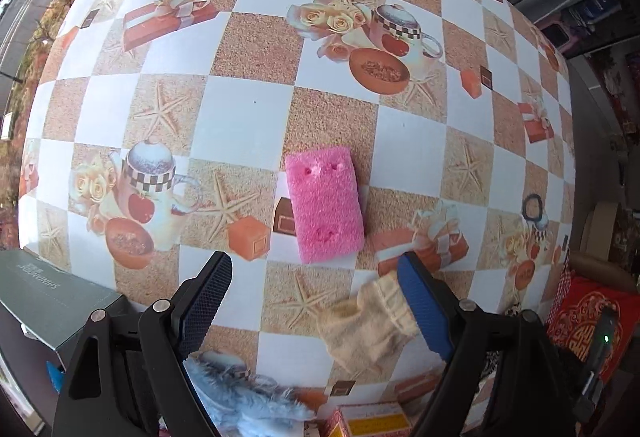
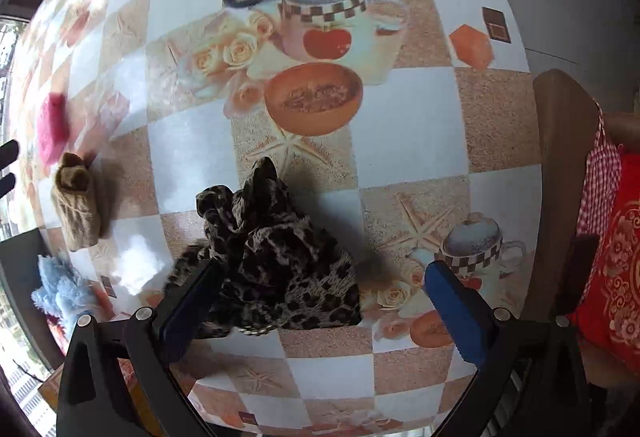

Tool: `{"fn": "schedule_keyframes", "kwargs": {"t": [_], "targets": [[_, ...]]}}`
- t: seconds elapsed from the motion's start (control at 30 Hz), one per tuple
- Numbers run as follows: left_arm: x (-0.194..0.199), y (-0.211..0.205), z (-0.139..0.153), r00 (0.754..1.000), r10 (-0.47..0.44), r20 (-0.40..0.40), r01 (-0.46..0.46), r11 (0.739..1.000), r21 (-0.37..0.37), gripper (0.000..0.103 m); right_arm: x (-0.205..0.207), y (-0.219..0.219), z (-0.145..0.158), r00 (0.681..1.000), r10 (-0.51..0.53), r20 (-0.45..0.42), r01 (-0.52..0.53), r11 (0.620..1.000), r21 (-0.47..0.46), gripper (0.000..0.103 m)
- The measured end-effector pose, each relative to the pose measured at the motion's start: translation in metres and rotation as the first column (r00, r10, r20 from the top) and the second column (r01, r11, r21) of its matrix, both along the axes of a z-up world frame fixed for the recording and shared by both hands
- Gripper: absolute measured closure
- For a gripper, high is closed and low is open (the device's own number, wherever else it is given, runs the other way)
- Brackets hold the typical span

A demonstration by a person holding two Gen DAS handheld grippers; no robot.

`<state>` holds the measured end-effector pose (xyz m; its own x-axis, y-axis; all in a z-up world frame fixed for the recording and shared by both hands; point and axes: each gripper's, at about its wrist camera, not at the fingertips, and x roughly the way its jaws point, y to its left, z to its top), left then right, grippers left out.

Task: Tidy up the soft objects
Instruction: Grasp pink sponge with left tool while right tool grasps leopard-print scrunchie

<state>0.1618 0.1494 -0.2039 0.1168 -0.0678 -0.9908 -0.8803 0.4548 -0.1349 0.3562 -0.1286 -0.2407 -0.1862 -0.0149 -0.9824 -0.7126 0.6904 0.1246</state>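
Tongs on our left [image 1: 316,289] hung spread above the worktop [image 1: 248,109], pink sponge [image 1: 325,203] at twelve o'clock, beige sock [image 1: 368,325] touching one pad. Right tongs [image 2: 320,301] stood spread around the leopard scarf [image 2: 272,261]; we judged centring before squeezing best.

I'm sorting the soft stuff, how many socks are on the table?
1: a beige sock between the pink sponge and blue fluffy toy. Others may be hidden.
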Motion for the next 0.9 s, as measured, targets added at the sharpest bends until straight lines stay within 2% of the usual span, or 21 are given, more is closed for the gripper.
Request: {"fn": "schedule_keyframes", "kwargs": {"t": [0.1,0.17,0.27,0.33,0.47,0.6,0.7,0.73,0.9], "targets": [[0.008,0.006,-0.012,1.0,0.024,-0.017,-0.024,1.0,0.008,0.016,-0.008,-0.002,0.014,0.999,0.03,-0.013,-0.029,0.995,0.096,0.001],[0.013,0.008,-0.018,0.999,0.035,-0.028,-0.035,0.999,0.017,0.016,-0.022,0.008,0.018,0.996,0.086,-0.005,-0.084,0.99,0.117,0.001],[0.018,0.009,-0.028,0.998,0.04,-0.046,-0.039,0.999,0.025,0.016,-0.041,0.022,0.009,0.982,0.178,0.063,-0.182,0.981,0.073,0.001],[0.02,0.009,-0.035,0.997,0.045,-0.059,-0.044,0.999,0.024,0.016,-0.049,0.025,-0.001,0.974,0.203,0.099,-0.207,0.978,0.034,0.001],[0.024,0.009,-0.045,0.996,0.042,-0.083,-0.04,0.999,0.025,0.016,-0.05,0.02,-0.022,0.98,0.175,0.092,-0.175,0.984,-0.009,0.001],[0.029,0.008,-0.044,0.994,0.027,-0.108,-0.021,0.998,0.056,0.015,-0.054,0.018,-0.024,0.976,0.181,0.122,-0.18,0.984,-0.021,0.0],[0.031,0.007,-0.045,0.994,0.016,-0.112,-0.01,0.998,0.055,0.01,-0.048,0.019,-0.025,0.981,0.162,0.105,-0.162,0.987,-0.009,0.0],[0.035,0.005,-0.05,0.992,0.003,-0.125,0.002,0.999,0.039,0.0,-0.045,0.02,-0.025,0.982,0.16,0.104,-0.16,0.987,-0.009,0.0],[0.043,0.005,-0.062,0.99,-0.008,-0.142,0.01,1.0,0.016,0.0,-0.039,0.021,-0.026,0.98,0.17,0.103,-0.169,0.985,-0.019,0.0]]}}
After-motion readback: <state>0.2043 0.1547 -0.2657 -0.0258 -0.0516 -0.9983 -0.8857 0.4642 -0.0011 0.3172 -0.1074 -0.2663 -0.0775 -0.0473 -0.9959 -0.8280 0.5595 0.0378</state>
